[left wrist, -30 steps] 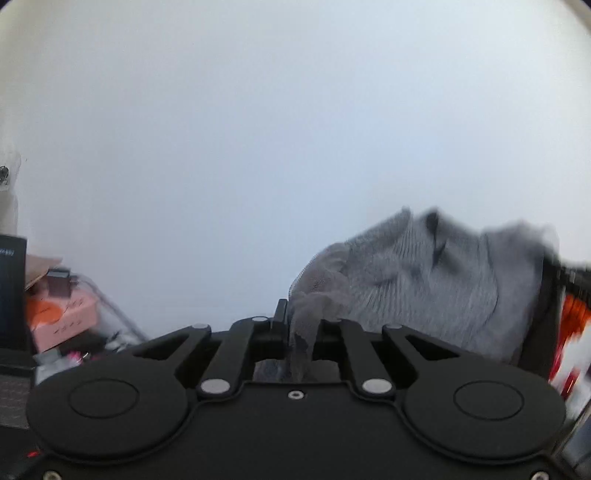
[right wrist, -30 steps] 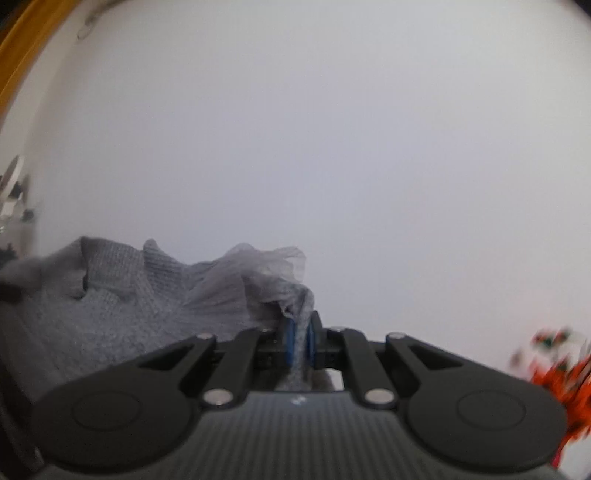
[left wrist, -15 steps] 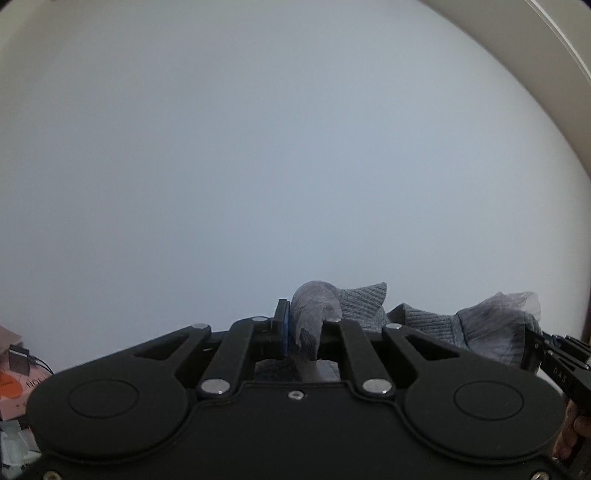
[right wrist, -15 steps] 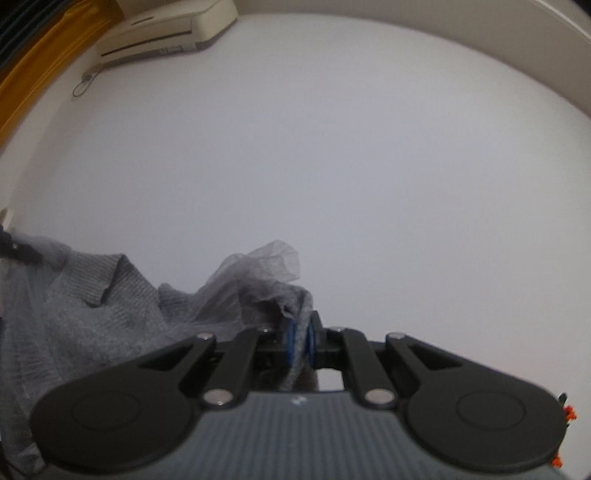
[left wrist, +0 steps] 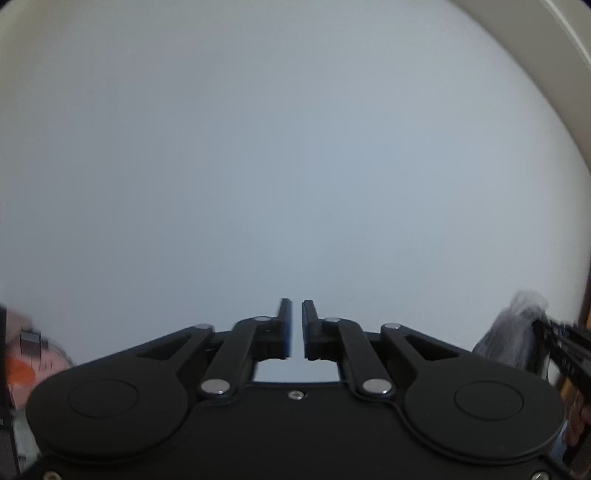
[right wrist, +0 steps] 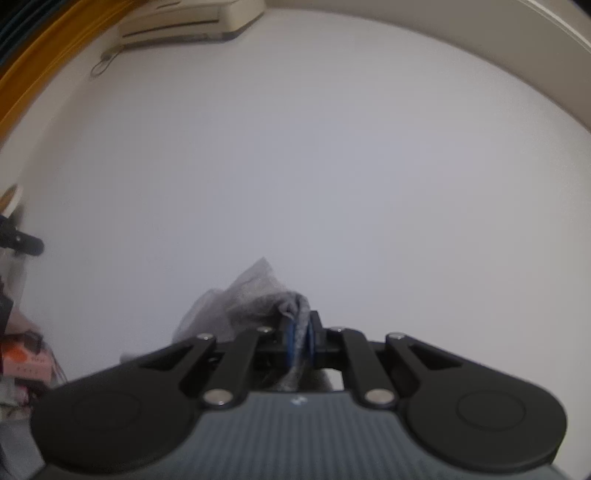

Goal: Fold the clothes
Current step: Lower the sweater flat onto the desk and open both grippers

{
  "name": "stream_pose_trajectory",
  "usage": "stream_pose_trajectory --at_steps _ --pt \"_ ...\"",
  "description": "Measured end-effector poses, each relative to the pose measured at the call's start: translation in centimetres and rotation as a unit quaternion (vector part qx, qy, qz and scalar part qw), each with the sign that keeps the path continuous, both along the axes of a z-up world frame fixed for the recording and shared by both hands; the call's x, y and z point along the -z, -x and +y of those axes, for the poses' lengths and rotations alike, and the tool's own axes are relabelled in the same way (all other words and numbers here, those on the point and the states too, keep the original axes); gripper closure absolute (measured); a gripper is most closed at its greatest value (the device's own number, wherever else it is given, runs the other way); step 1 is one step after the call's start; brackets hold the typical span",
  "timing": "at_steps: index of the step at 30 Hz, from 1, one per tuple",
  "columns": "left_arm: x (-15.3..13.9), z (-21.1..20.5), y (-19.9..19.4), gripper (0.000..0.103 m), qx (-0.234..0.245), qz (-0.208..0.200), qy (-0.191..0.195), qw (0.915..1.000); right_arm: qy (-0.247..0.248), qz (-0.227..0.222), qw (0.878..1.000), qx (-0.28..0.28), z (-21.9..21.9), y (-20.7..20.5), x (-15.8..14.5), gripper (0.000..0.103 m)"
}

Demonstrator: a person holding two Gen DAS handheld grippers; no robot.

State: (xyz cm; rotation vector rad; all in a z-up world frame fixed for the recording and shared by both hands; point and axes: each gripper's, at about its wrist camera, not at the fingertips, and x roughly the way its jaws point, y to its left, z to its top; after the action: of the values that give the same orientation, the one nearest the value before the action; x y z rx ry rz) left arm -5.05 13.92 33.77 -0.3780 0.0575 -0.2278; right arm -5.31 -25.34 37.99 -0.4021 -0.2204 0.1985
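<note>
My left gripper (left wrist: 296, 308) points level at a bare white wall. Its jaws are opening, a narrow gap shows between the blue pads, and nothing is in it. The grey knit garment (right wrist: 255, 295) bunches up in front of my right gripper (right wrist: 299, 317), which is shut on a fold of it. In the left wrist view the same garment (left wrist: 509, 332) shows at the far right edge, pinched by the right gripper's black fingers (left wrist: 554, 336). The rest of the garment hangs below, out of sight.
A white wall (right wrist: 332, 166) fills both views. An air conditioner (right wrist: 184, 18) hangs high at the upper left beside an orange strip (right wrist: 33, 81). A pink box (right wrist: 22, 360) and clutter sit low on the left. A hand (left wrist: 578, 417) shows at the right edge.
The left gripper let go of the grey garment, and its jaws now stand slightly apart and bare. Both views tilted upward, so less of the garment shows. The right gripper kept its grip.
</note>
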Motion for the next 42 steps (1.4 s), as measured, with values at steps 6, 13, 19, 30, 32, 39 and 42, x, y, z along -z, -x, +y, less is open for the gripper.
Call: stream_pose_trajectory --at_steps 6,13,19,30,32,39,42 --pt "7.0 0.9 -3.3 0.072 0.023 0.112 0.01 0.9933 0.04 0.06 0.997 -0.018 0.9 0.8 2.3 0.095" --pt "12.2 1.8 -3.1 0.042 0.089 0.184 0.0 0.9789 0.02 0.071 0.997 -0.018 -1.3 3.3 1.4 0.095" --pt "18.5 -1.5 -1.9 0.037 0.157 0.24 -0.037 0.9573 0.021 0.196 0.975 0.1 -9.5 2.9 6.5 0.095" --pt "25.9 -12.6 1.4 0.037 0.279 0.287 -0.229 0.8874 -0.027 0.494 0.836 0.239 -17.8 -3.9 28.1 0.095" --pt "26.2 -13.8 2.1 0.034 0.289 0.275 -0.265 0.8775 -0.025 0.501 0.827 0.253 -16.3 -5.6 29.1 0.09" --pt "27.0 -14.0 2.3 0.03 0.294 0.278 -0.273 0.8727 0.04 0.463 0.849 0.25 -15.4 -4.0 28.9 0.047" --pt "27.1 -13.6 2.3 0.023 0.286 0.277 -0.273 0.8757 0.058 0.44 0.87 0.214 -15.2 -2.0 26.7 0.046"
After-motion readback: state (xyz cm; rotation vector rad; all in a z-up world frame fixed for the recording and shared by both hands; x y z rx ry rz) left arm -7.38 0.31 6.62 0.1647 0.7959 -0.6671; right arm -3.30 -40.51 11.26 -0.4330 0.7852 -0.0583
